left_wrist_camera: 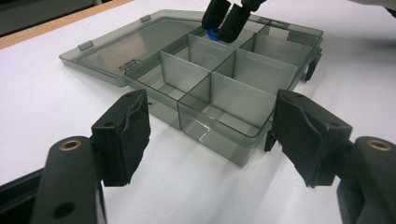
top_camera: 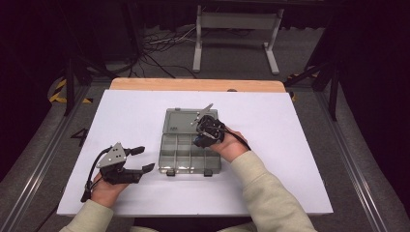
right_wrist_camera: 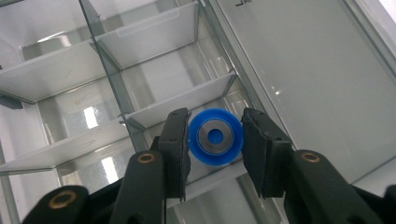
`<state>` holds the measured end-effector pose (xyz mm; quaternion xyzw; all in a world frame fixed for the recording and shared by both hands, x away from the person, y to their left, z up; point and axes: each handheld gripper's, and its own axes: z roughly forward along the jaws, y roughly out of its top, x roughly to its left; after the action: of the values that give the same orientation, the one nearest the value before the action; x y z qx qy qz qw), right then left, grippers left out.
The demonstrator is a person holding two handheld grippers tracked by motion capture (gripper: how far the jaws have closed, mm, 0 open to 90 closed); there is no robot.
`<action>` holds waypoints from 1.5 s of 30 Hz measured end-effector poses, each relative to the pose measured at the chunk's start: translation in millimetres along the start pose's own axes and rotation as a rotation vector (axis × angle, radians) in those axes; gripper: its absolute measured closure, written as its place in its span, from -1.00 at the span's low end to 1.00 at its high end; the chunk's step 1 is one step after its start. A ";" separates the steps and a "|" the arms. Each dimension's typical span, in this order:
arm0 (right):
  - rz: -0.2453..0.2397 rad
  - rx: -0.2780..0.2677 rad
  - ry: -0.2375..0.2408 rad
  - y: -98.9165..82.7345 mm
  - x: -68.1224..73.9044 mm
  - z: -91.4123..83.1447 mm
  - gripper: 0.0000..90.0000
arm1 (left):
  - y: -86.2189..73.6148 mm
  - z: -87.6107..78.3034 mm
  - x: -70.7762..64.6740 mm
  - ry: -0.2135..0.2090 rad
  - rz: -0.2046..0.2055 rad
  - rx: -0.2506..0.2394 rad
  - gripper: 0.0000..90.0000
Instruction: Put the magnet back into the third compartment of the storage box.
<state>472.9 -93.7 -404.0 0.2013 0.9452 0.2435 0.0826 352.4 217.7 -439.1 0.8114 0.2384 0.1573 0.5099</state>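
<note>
Nearest me, my left gripper [top_camera: 140, 158] rests on the white table [top_camera: 300, 145] at about seven o'clock from the organizer box [top_camera: 186, 162], its jaws spread wide with nothing between them, pointed at the box's near corner. Farther in, my right gripper [right_wrist_camera: 215, 142] hangs over a compartment at the box's one o'clock corner, beside the flat-open lid [top_camera: 181, 121], clamped on the blue wheel [right_wrist_camera: 215, 136] across its rim. I judge the wheel light and rigid, smooth plastic around a metal hub, so likely slippery; gripping opposite rim edges, as now, seems the safest hold.
</note>
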 end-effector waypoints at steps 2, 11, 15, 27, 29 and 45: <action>0.001 0.002 0.003 -0.4 0.2 1.5 0.39 | -0.2 0.0 -0.2 -0.001 -0.003 0.002 -0.36; 0.000 0.011 0.014 -1.1 1.4 7.4 0.39 | -0.3 -0.1 -0.2 -0.002 -0.004 0.002 -0.36; 0.001 0.010 0.018 -1.2 1.7 9.2 0.39 | -0.3 0.2 0.0 -0.001 -0.002 0.003 -0.36; -0.004 0.023 0.028 -0.7 2.4 15.9 0.38 | -0.3 0.5 0.0 -0.002 -0.001 0.005 -0.36; -0.002 0.022 0.027 -0.6 2.8 16.9 0.38 | -0.3 0.5 0.0 -0.003 -0.001 0.004 -0.36; 0.009 -0.018 0.029 -3.5 0.7 8.4 0.40 | -0.2 -0.2 0.3 0.004 -0.003 0.001 -0.36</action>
<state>473.2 -92.6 -413.0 0.2014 0.9431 0.2552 0.0696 352.5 218.1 -439.1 0.8111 0.2408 0.1577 0.5091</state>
